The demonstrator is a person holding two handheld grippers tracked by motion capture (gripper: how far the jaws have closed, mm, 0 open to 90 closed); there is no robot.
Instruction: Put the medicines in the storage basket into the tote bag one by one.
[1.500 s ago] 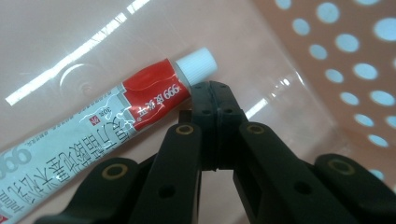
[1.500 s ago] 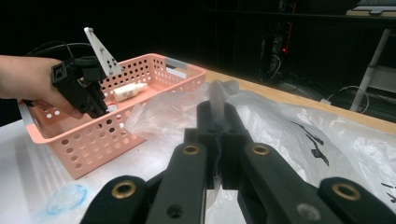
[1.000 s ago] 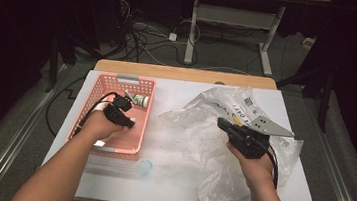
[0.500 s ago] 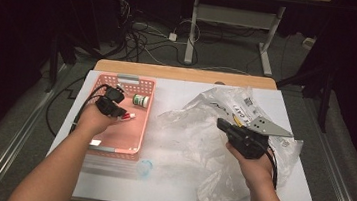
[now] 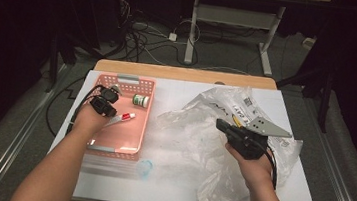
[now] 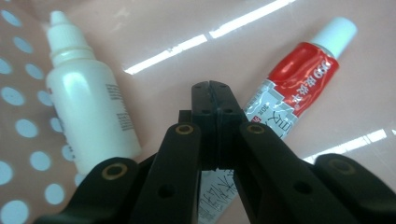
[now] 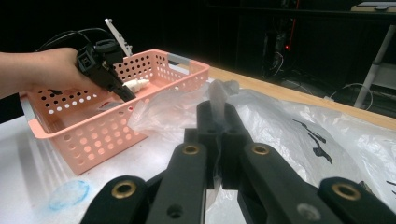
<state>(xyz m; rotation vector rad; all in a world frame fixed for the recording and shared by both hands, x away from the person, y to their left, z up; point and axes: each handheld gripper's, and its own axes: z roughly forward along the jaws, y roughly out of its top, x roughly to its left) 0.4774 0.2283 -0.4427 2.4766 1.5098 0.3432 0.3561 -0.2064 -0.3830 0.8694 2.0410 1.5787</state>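
My left gripper is down inside the pink basket, jaws shut with nothing between them. Just beyond its tips a red and white tube lies on the basket floor, its tail running under the jaws. A white dropper bottle lies to the left of the jaws. My right gripper rests over the crumpled clear plastic bag and is shut on a fold of its film, which sticks up between the tips. The right gripper view also shows the basket and the left gripper.
A small white jar with a green lid stands in the basket's far part. A blue round mark or cap sits on the white table in front of the basket. Cables and desk legs lie on the floor beyond the table's far edge.
My left gripper has drifted a little toward the basket's far left, and the red tube now lies uncovered beside it. The right gripper has not moved.
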